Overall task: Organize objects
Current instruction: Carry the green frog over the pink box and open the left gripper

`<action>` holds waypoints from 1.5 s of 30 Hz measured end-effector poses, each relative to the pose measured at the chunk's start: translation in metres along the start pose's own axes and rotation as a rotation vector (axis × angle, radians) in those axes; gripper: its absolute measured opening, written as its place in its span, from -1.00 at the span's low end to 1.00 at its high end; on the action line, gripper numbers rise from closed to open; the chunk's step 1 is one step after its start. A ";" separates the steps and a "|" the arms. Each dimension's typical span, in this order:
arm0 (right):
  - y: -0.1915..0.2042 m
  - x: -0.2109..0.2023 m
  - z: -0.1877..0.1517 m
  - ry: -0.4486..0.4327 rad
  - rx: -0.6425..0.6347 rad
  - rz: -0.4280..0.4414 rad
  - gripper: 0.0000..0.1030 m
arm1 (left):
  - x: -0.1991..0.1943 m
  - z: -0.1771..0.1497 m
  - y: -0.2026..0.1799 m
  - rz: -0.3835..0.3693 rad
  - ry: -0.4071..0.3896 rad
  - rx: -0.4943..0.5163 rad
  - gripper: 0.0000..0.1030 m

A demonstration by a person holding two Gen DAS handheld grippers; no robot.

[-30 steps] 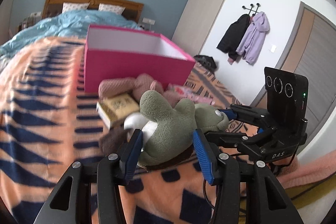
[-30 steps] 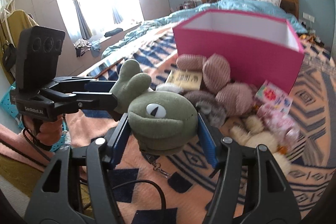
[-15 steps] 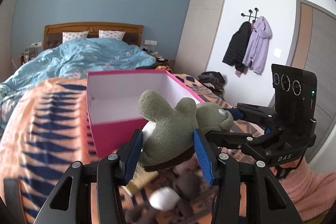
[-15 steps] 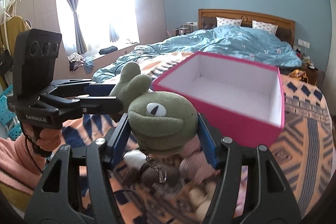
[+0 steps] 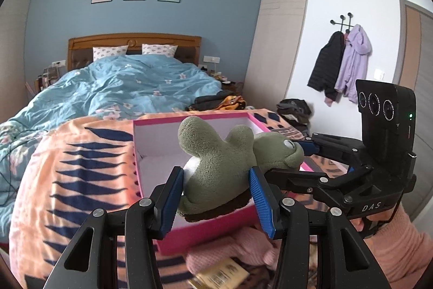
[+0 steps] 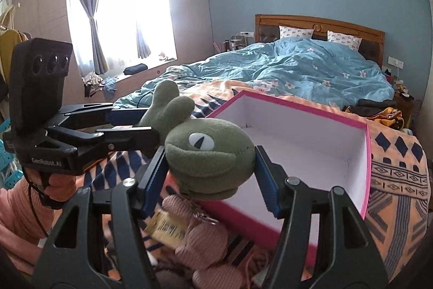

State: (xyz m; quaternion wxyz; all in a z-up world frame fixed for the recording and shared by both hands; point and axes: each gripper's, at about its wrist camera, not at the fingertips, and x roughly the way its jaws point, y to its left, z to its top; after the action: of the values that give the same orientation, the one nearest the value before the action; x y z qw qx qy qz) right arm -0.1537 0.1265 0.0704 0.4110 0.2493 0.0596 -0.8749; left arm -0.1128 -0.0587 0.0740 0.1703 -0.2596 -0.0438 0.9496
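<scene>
Item: green plush frog (image 5: 216, 167) | Place: frame centre, hanging over pink box (image 5: 151, 123) | My left gripper (image 5: 213, 197) clamping its body, right gripper (image 6: 209, 178) its head | Handling: soft, light, squashing; gripping bulk.

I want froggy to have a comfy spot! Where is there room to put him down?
Inside the open pink cardboard box, the white floor looks bare between its walls. The orange patterned blanket left of the box is free too. In front of the box it is crowded: pink knitted plush toys and a yellow packet.
</scene>
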 end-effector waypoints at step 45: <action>-0.048 0.090 -0.006 0.224 0.023 0.023 0.28 | 0.093 -0.014 0.033 0.084 0.226 -0.018 0.00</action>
State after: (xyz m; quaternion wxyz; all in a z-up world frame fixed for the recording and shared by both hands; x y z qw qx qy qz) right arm -0.2359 0.0980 0.0168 0.4090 0.3508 0.0922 -0.8373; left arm -0.1909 -0.0573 0.0123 0.1320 -0.3682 -0.0217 0.9201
